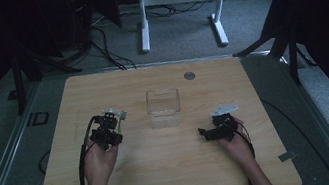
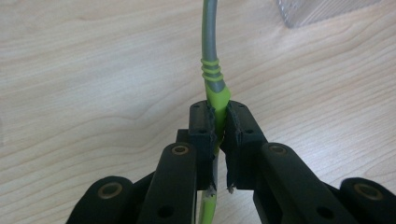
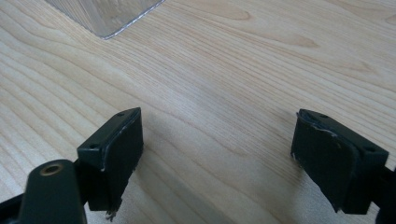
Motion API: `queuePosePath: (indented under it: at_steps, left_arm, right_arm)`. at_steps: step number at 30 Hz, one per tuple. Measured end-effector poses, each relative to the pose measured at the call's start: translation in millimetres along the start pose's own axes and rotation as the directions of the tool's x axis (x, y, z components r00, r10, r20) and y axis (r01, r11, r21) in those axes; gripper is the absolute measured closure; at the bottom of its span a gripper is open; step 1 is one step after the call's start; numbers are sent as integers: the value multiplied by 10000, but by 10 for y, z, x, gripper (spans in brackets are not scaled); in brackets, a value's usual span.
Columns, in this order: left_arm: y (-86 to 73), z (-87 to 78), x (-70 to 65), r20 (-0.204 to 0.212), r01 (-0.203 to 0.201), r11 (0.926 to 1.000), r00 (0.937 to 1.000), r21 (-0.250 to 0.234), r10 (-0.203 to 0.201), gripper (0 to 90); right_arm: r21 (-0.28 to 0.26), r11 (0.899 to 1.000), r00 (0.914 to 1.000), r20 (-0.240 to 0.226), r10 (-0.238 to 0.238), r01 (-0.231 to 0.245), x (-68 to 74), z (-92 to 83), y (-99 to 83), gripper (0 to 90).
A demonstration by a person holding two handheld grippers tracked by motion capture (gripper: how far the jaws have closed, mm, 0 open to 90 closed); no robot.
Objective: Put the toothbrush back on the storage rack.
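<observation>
My left gripper (image 2: 222, 121) is shut on a slim green and grey tool (image 2: 212, 70), clamped at its green handle; the grey stem runs on past the jaw tips. From above, the left gripper (image 1: 108, 124) sits left of the clear plastic box (image 1: 163, 107), and the tool's pale end (image 1: 121, 116) pokes out toward it. A corner of that box (image 2: 322, 10) shows at the top right of the left gripper view. My right gripper (image 3: 217, 154) stands open over bare wood with nothing between its jaws. In the high view the right gripper (image 1: 205, 133) lies right of and nearer than the box.
The wooden table (image 1: 166, 173) has a small round grey cap (image 1: 189, 75) near its far edge. A box corner (image 3: 105, 16) sits at the top left of the right gripper view. A white desk frame (image 1: 178, 4) stands on the floor beyond the table.
</observation>
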State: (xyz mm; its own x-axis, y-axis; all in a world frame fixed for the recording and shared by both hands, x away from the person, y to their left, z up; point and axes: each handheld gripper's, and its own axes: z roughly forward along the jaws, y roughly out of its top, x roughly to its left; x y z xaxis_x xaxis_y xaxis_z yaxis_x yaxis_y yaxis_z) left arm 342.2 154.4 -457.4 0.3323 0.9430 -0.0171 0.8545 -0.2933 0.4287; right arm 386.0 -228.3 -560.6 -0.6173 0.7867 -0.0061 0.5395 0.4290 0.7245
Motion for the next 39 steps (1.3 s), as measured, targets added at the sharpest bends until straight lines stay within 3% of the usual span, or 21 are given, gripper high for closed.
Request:
queuePosePath:
  at_steps: [25,27,39]
  left_arm:
    - [25,-97,-25,202,-214,9929,9995,-1171,239,819]
    - [16,-94,-28,311,-286,9884,9989,-1494,336,819]
    - [19,-129,-4,537,-260,9762,9978,-2154,384,819]
  right_arm:
    - [-6,10000,10000,3,3,-3,0,0,0,167]
    - [2,10000,10000,2,-11,11,-1,0,0,167]
    - [-1,10000,10000,-3,5,-5,0,0,0,167]
